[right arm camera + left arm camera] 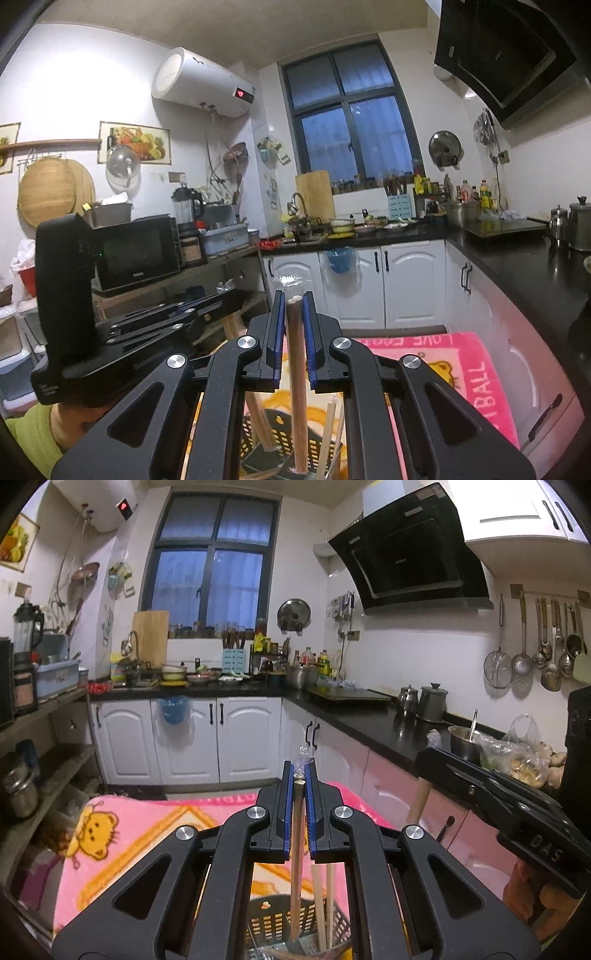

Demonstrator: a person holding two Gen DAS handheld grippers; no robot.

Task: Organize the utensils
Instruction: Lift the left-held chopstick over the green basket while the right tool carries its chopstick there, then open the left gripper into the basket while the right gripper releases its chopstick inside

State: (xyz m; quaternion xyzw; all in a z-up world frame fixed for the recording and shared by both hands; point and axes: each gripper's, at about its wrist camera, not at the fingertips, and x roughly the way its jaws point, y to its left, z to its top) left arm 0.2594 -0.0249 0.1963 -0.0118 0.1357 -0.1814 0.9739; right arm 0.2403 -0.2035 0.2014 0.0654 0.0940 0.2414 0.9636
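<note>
My left gripper [299, 775] is shut on a thin wooden-handled utensil [296, 849] that stands upright with its lower end in a dark slotted utensil basket [273, 919]. Other wooden sticks [319, 904] stand in the same basket. My right gripper [294, 300] is shut on a thicker brown wooden handle [297, 387], also upright, with its lower end inside the basket [255, 439]. Each gripper shows in the other's view: the right one at the right edge [491, 794], the left one at the left [147, 325]. What the handles end in is hidden.
The basket stands on a pink cartoon-print blanket [122, 834]. A black countertop [373, 720] with metal pots [430, 701] and a bag of food [517, 753] runs along the right. A shelf with a microwave [136, 251] is on the left. Ladles hang on the wall [546, 646].
</note>
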